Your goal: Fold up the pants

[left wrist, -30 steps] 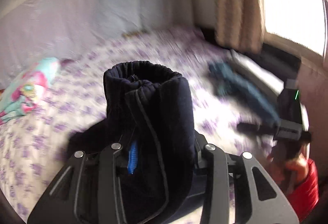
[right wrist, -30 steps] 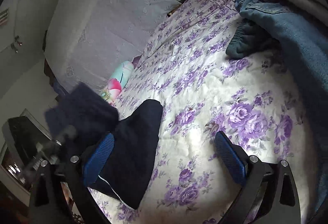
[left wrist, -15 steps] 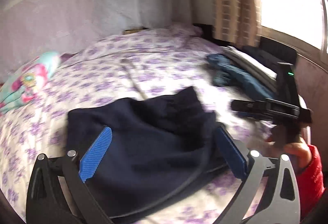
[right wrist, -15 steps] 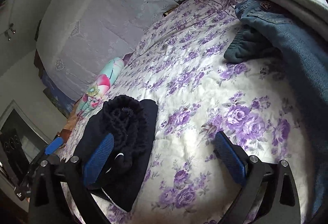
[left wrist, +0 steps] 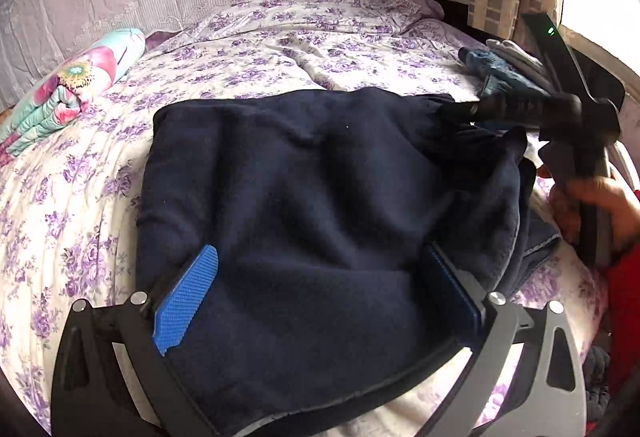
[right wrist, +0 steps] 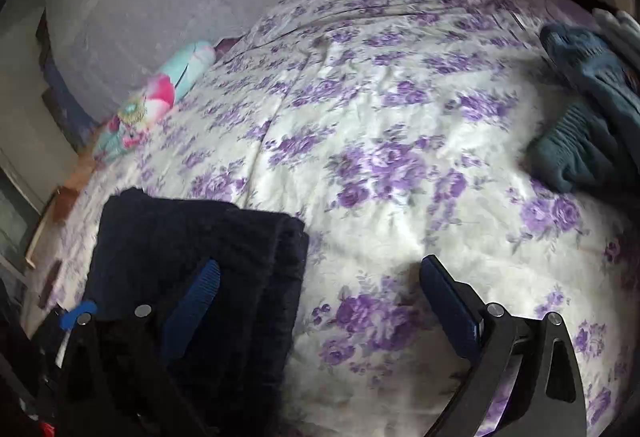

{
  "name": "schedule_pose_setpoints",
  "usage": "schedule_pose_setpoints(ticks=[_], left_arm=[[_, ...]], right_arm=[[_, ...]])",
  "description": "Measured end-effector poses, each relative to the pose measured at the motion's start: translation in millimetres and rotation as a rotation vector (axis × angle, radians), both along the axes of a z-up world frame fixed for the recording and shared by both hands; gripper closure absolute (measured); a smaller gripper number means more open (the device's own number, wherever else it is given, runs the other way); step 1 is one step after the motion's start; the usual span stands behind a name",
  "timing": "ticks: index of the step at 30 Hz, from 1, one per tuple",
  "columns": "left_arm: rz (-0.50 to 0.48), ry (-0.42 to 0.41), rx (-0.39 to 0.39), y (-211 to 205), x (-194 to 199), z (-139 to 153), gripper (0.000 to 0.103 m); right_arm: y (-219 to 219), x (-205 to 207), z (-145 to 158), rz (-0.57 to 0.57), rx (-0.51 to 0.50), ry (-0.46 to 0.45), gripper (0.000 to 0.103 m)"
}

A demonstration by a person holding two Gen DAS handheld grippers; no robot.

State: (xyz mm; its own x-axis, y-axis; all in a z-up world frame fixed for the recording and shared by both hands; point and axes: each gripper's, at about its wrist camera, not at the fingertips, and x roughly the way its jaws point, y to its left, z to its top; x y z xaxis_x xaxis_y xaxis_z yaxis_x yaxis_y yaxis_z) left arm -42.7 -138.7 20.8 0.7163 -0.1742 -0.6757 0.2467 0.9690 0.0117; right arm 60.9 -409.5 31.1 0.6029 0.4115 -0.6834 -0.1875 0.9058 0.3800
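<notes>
Lying folded on the bed (left wrist: 280, 33), the pants (left wrist: 320, 205) are seen as a dark navy block on the purple-flowered sheet, their thick folded edge turned toward the window side. The left gripper (left wrist: 320, 301) is held low over the near half of the pants, its jaws spread wide apart with nothing clamped between them; the blue pads (left wrist: 188, 301) are seen just above the fabric. The right gripper (right wrist: 320, 305) is likewise held with its jaws wide apart, one finger over the right edge of the pants (right wrist: 192, 277) and the other over bare sheet. In the left view its tip is seen at the far right corner of the pants, though contact cannot be told. A rolled floral blanket (left wrist: 68, 85) is set well apart at the left, and a pile of jeans (right wrist: 592, 109) and pale cloth is kept near the right edge.
</notes>
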Motion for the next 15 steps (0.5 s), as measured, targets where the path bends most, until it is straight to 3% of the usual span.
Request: schedule_pose_setpoints(ticks=[4,7,10,12,13,14,15], left_arm=[[-0.015,-0.035,-0.009,5,-15,9,0.005],[0.041,-0.088,0.003,23,-19,18,0.005],[0.12,-0.06,-0.042,51,-5,20,0.005],[0.157,0.021,-0.077,63,6,9,0.004],[0.15,0.076,-0.134,70,10,-3,0.004],[0.15,0.097,-0.201,78,9,-8,0.004],[0.147,0.121,-0.27,86,7,-11,0.004]], right_arm=[[-2,-33,22,-0.071,-0.07,-0.117,0.003],[21,-81,54,0.044,-0.08,-0.279,0.003],[69,-113,68,0.129,-0.281,-0.371,0.004],[95,-111,49,0.15,-0.478,-0.309,0.004],[99,-105,28,0.176,-0.544,-0.231,0.004],[94,-100,9,0.204,-0.519,-0.156,0.004],[81,-99,10,0.189,-0.422,-0.148,0.004]])
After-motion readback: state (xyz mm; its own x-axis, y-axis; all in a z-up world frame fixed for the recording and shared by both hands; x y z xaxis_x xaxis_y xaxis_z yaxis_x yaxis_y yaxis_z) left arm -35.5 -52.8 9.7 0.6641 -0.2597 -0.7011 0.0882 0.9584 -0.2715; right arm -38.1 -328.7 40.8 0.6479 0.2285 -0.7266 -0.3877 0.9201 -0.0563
